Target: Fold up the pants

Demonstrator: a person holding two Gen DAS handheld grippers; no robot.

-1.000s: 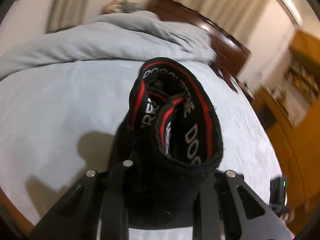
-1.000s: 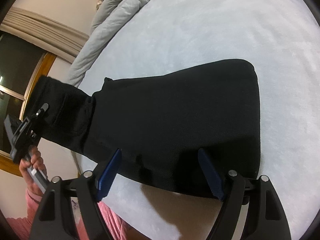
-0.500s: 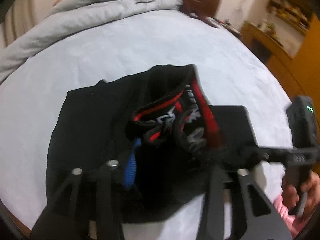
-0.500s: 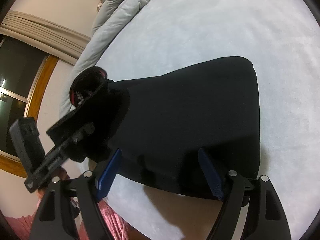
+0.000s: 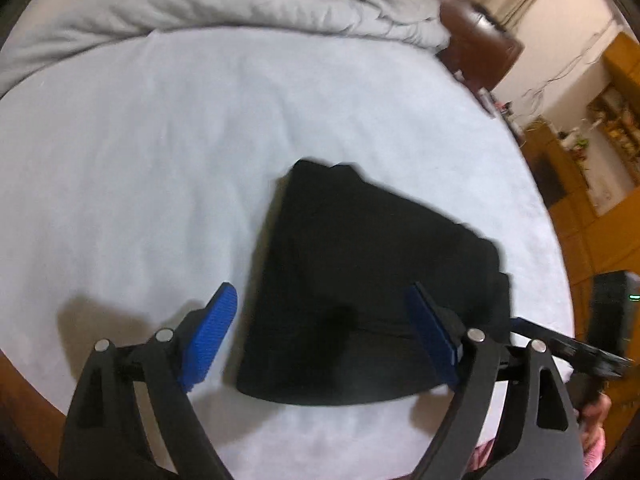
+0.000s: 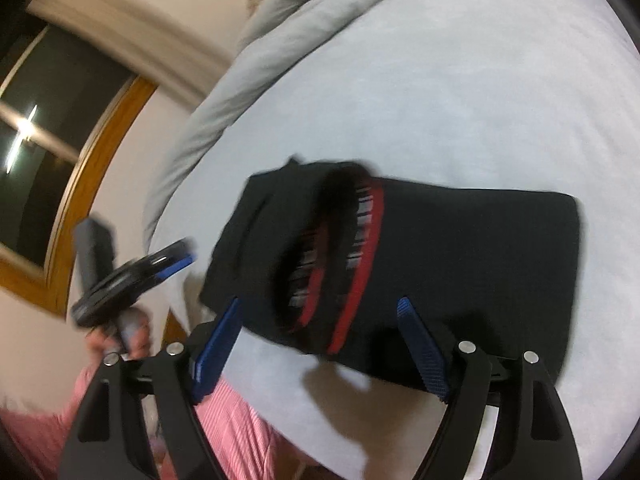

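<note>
The black pants [image 5: 372,280] lie folded in a compact bundle on the white bed sheet [image 5: 140,160]. In the right wrist view the waistband [image 6: 352,256], with red stripes and white lettering, is turned over on top of the bundle. My left gripper [image 5: 320,332] hovers at the bundle's near edge, its jaws opening, blue pads [image 5: 212,332] wide apart and pressing on nothing. My right gripper [image 6: 320,348] stands open at the pants' near edge, touching no cloth. A hand [image 6: 120,332] holds the left gripper's handle.
A rumpled grey duvet [image 5: 240,8] lies across the far side of the bed, against a dark wooden headboard [image 5: 480,40]. Wooden furniture [image 5: 600,160] stands at the right. A wood-framed dark window [image 6: 60,160] is to the left. Pink striped clothing [image 6: 232,420] is at the bed's near edge.
My left gripper carried the waistband end over the bundle, opened and let it go. The waistband now rests on top. The right gripper stayed open and shifted and rolled.
</note>
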